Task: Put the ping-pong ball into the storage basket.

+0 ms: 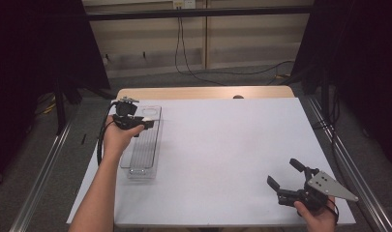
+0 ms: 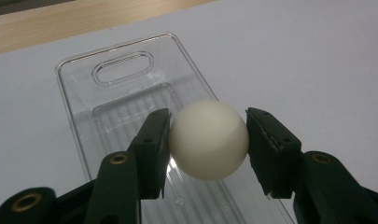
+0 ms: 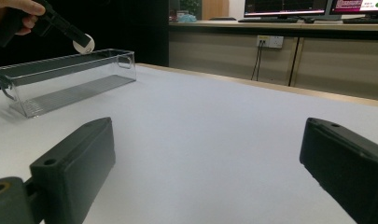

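A clear plastic bin (image 1: 144, 159) lies lengthwise at the left of the white table; it has a ribbed floor and a handle slot at its far end (image 2: 122, 67). Above its far half my left gripper (image 1: 146, 124) is shut on a white ball (image 2: 209, 139), which hangs just over the bin's rim (image 3: 65, 58). The ball (image 3: 83, 43) is small in the right gripper view. My right gripper (image 1: 285, 172) stands open low over the table's near right corner, with nothing between its fingers (image 3: 72, 163).
The white mat (image 1: 222, 145) covers the table, and a strip of bare wood (image 1: 203, 92) runs along the far edge. A metal rail (image 1: 346, 159) runs down the right side. A wall with cables and a socket (image 3: 267, 42) stands beyond.
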`<state>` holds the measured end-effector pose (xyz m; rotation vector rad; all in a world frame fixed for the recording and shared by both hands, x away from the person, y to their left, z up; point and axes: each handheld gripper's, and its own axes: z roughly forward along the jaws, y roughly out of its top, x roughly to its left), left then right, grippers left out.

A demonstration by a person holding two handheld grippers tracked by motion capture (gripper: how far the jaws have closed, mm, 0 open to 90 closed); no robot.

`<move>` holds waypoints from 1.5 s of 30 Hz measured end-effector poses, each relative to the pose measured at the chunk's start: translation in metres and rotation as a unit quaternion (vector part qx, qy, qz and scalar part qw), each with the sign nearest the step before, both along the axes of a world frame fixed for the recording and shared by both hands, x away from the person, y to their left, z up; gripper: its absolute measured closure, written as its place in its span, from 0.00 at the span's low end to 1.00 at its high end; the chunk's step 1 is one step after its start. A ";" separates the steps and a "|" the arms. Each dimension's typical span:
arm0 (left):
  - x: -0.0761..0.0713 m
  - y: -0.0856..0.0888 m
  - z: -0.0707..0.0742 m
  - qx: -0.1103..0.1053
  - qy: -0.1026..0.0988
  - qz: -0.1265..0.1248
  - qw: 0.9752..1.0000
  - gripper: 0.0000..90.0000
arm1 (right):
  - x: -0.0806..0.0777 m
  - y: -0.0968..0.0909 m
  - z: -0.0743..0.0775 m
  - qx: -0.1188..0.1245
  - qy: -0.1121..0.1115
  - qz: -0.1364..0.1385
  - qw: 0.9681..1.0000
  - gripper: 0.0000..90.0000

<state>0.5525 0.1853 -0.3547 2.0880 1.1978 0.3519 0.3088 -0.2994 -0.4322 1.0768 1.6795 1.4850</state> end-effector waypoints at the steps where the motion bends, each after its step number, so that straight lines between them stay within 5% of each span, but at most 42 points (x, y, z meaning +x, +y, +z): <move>1: 0.000 0.001 -0.001 0.005 -0.003 -0.004 1.000 0.57 | 0.000 0.000 0.000 -0.003 0.000 0.003 1.000 0.03; 45: 0.004 0.002 -0.020 0.016 0.012 0.004 1.000 0.57 | 0.000 0.000 0.000 -0.004 0.001 0.008 1.000 0.03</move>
